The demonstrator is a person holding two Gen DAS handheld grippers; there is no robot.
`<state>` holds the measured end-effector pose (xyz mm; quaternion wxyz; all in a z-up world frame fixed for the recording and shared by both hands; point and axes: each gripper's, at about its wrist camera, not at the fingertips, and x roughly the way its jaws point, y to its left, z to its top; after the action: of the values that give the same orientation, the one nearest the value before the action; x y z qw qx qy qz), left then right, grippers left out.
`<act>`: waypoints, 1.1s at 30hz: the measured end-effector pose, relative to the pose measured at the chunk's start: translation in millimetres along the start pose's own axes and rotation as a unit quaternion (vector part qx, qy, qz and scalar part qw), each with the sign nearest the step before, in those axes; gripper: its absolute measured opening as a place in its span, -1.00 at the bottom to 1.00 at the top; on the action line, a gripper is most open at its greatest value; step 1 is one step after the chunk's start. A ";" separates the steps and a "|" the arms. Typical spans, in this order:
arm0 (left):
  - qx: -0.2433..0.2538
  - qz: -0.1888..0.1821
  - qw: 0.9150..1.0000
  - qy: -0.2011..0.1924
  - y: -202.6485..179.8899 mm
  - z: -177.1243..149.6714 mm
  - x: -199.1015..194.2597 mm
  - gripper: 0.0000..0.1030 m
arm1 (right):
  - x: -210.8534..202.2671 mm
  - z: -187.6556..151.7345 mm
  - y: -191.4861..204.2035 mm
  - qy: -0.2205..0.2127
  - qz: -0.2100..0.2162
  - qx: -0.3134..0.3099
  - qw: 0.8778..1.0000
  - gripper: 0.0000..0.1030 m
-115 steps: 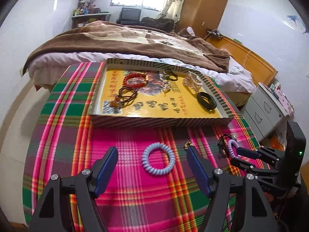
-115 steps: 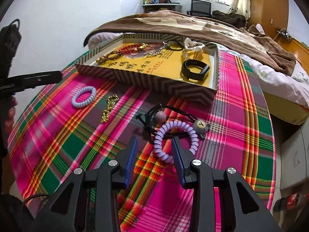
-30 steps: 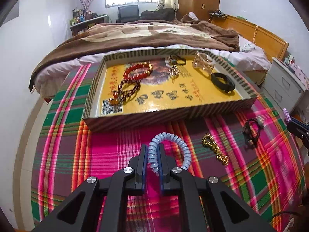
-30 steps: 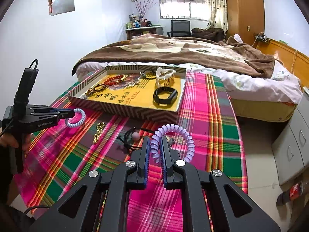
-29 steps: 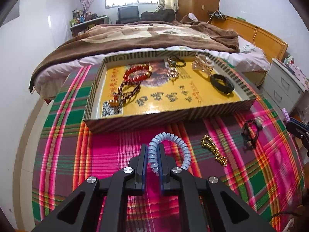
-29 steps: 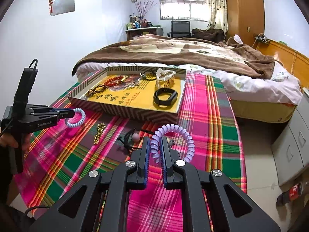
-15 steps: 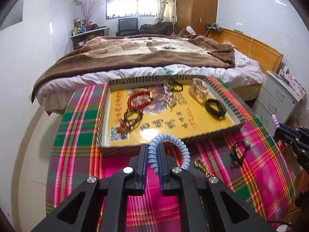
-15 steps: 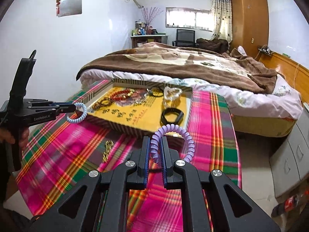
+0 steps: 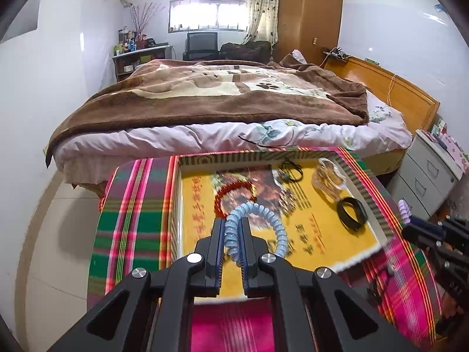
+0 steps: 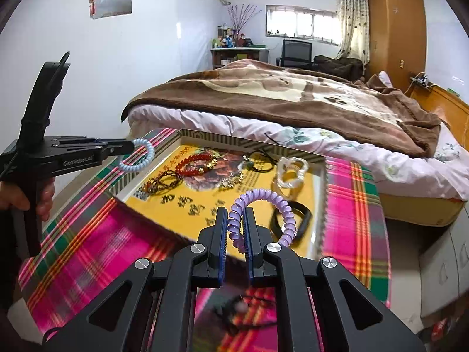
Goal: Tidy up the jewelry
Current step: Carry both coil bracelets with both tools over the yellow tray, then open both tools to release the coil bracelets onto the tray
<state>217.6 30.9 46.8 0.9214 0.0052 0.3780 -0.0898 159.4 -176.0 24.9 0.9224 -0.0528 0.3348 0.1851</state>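
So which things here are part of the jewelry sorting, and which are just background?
Part of the job:
- blue coil band in left gripper
- purple coil band in right gripper
- yellow tray
- red bead bracelet
- black band

Background:
- bed
- wardrobe
- drawer unit

Glossy, probably plastic coil ties; woven plaid cloth.

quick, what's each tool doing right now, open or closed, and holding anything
Left tool: closed on the blue coil hair tie, above the tray.
Right tool: closed on the purple coil hair tie.
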 end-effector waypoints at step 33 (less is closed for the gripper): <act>-0.043 -0.009 0.996 0.075 48.4 41.9 152.1 -0.81 | 148.2 32.3 52.8 0.127 0.059 -0.020 0.990 -0.80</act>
<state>361.2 50.7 -32.2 0.8890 -0.0305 0.4496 -0.0809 263.7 -74.5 -43.2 0.8587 -0.0745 0.4479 0.2376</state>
